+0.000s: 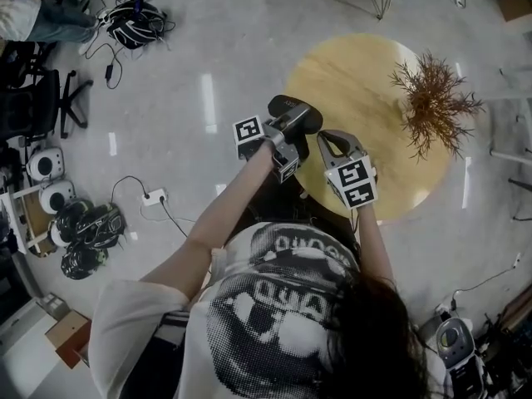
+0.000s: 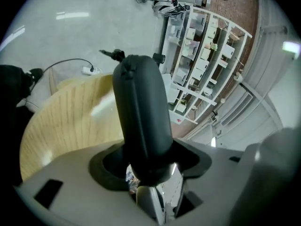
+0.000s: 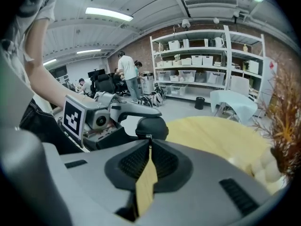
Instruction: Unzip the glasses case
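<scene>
Glasses case (image 1: 296, 113) (seemingly aloft) at table (image 1: 357, 73) edge

Pale glossy floor (image 1: 208, 73) w/ light glare. Round wood tabletop (image 1: 349, 81), dried brown branch plant (image 1: 432, 106) on it. White shelving (image 3: 207, 65) w/ bins vs brick wall (image 3: 141, 48). Ceiling strip lights (image 3: 108, 14). Black chair (image 1: 46, 98), power strip (image 1: 154, 196) on floor.

Bright ceiling strips (image 3: 108, 14) glare off the floor (image 1: 208, 98); fisheye edges darken.
</scene>
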### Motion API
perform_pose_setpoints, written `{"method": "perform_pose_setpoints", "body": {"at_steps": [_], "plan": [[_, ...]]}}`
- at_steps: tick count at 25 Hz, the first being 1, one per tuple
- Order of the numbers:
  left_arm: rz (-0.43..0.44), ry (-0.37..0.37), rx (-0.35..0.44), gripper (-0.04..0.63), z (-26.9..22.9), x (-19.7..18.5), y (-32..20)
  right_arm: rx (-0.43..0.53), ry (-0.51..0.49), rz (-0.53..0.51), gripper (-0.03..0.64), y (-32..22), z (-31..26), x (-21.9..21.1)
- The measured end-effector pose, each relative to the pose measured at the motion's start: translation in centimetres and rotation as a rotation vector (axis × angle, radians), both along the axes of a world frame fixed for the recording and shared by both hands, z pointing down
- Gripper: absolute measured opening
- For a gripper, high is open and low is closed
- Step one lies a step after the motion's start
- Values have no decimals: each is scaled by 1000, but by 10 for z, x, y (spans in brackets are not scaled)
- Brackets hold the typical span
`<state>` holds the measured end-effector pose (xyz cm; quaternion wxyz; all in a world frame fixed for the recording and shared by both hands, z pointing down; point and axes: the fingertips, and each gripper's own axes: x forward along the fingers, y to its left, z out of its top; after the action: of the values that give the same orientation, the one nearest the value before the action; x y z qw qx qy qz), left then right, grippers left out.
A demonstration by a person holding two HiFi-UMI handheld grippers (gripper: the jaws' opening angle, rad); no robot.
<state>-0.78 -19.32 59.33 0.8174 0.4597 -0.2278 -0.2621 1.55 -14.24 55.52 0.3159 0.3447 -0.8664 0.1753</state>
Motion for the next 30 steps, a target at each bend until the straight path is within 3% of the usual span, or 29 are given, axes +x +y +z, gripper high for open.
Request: {"method": "perform_pose_setpoints", "body": {"at_steps": [4,9,13,19,22,30], "plan": [[-2,32,-27,278,-1,-1,1,-1,-72,22,26,2,0,-6],[13,34,-21,278,-2,-4,3,-105,-146,9,103,0,7,-8],[3,32,-21,276,-1,-7,2,-139,-148,-16,18,0,11,-8],[176,-167,83,276,10,-9,7,-112,-20,-86,0,13,20,-7],[288,-224,159,273,7,-6,11,-145,3,-106,0,18,26,-4],[390,-181,215,270,-2,2,19,-173,-46,-54,0,17,26,10]]}}
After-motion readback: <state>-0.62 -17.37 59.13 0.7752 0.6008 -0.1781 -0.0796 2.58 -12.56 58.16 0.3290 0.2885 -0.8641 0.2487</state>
